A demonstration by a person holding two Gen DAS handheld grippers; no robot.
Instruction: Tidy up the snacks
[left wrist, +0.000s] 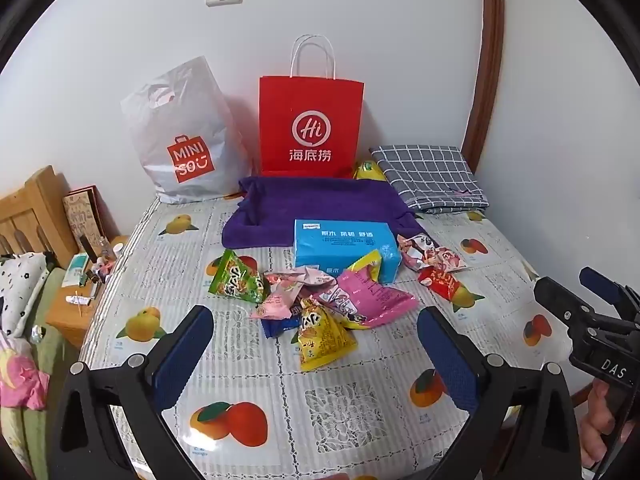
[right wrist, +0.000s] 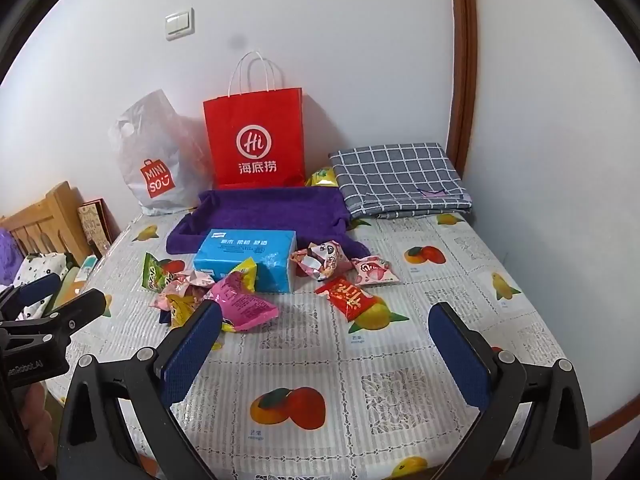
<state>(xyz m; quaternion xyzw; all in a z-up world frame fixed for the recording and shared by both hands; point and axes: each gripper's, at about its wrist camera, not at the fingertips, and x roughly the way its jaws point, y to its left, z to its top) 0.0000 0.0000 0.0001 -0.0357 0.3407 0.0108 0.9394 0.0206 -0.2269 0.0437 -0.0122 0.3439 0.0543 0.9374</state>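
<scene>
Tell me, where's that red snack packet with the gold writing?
The red snack packet lies on the fruit-print tablecloth, right of the blue tissue pack and just in front of the pink wrappers; the left view agrees.

The desk (right wrist: 400, 360), under a fruit-print cover, carries scattered snack packets (right wrist: 244, 304), a blue tissue pack (right wrist: 256, 256), a purple towel (right wrist: 272, 208), folded checked cloth (right wrist: 396, 176), a red paper bag (right wrist: 256, 140) and a white Miniso bag (right wrist: 156, 160).

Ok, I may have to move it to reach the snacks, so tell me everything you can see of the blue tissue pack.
The blue tissue pack is a soft rectangular plastic-wrapped block, light blue with white Chinese print, apparently sealed. It lies flat on the fruit-print tablecloth, its back edge against the purple towel. A pink snack packet leans on its front corner.
</scene>
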